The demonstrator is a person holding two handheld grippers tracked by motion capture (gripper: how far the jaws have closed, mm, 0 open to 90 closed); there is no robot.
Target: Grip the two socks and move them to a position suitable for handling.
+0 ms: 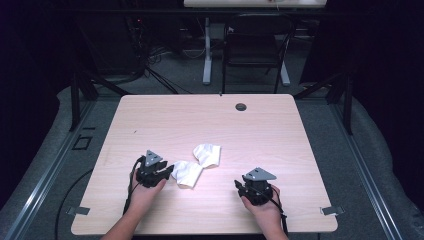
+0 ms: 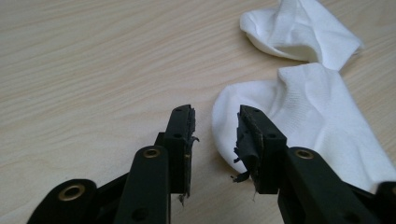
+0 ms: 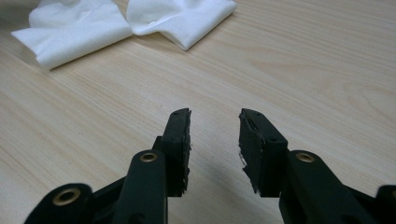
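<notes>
White ribbed-knit socks (image 1: pixel 189 173) lie rumpled; both grippers' fingers parted, grasping nothing.

Table (image 1: pixel 210 125) was evenly lit from above, surroundings dark; shadows soft, no glare. High view soft-focused; gripper views sharp nearby, far edges blurred.

A lab: bare desk (image 1: pixel 210 130) amid black curtains, floor cables (image 1: pixel 150 62) and rig stands.
</notes>
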